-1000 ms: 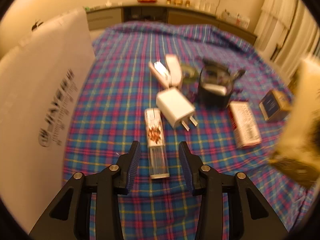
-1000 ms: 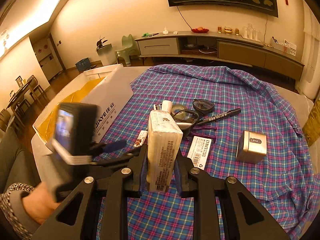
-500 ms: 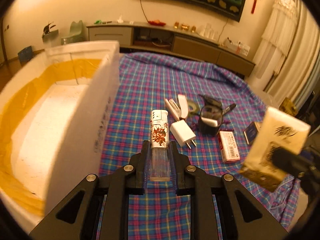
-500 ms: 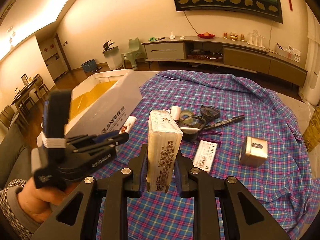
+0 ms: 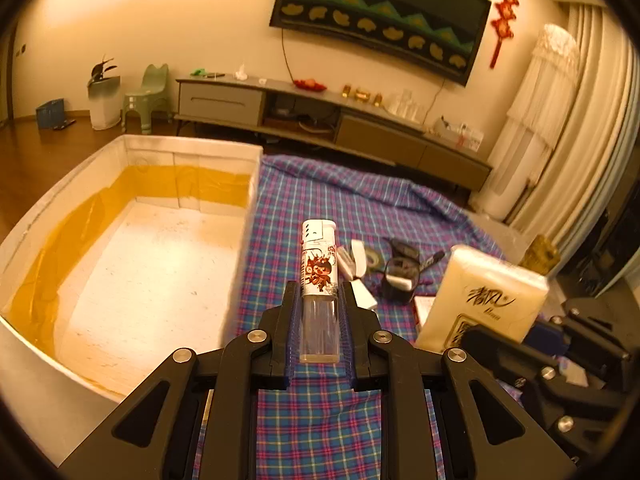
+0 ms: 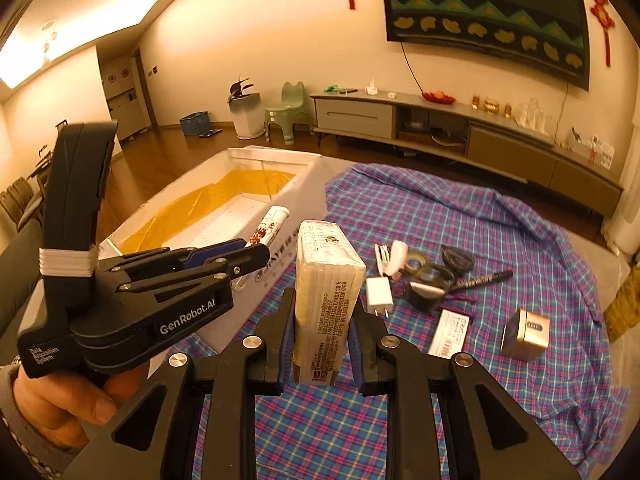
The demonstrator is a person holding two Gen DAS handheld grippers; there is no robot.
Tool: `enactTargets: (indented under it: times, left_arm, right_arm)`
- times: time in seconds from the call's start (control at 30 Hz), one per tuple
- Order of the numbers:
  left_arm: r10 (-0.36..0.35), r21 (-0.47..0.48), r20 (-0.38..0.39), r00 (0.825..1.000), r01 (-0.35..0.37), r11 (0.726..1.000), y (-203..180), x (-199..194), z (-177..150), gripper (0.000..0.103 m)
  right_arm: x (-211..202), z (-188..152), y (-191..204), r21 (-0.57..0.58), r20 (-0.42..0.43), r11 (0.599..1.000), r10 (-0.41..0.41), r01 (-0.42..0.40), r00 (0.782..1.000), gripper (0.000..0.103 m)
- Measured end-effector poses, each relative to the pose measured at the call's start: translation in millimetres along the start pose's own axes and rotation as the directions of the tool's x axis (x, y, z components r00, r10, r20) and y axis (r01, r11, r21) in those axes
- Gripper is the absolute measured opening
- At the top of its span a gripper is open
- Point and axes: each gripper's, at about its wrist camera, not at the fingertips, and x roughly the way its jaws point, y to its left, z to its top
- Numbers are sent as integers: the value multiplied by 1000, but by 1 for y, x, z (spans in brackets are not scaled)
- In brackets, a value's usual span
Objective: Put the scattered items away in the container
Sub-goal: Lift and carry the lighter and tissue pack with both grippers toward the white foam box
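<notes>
The left gripper [image 5: 320,320] is clamping a lighter [image 5: 319,280] between its jaws: clear lower body, white printed top with a red cartoon figure, sticking out ahead of the jaws. The white container [image 5: 120,264], yellow-taped inside, is lying left of them. The right gripper [image 6: 322,334] is gripping a wrapped tissue pack [image 6: 326,280] upright between its jaws.

Black tool [image 6: 256,254], silver screws, perhaps checked cuff.
</notes>
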Motion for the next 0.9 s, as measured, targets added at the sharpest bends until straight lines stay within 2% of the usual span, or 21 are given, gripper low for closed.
enactTargets:
  times: [0.47,0.63,0.9]
  left_arm:
    - [-41,-102,109,993,52,993,51,-39,18,19]
    - [-38,-148,137,990,58,987,73,-45,24,19]
    - [-32,-241,152,988,68,968,110,-49,35,19]
  right_arm:
    - [-2,6,58,-40,26,999,3,-2,1000,25]
    - [6,18,73,-36,29,999,15,-14,999,24]
    - [21,41,111,-121,31,993,15,-11,999,25]
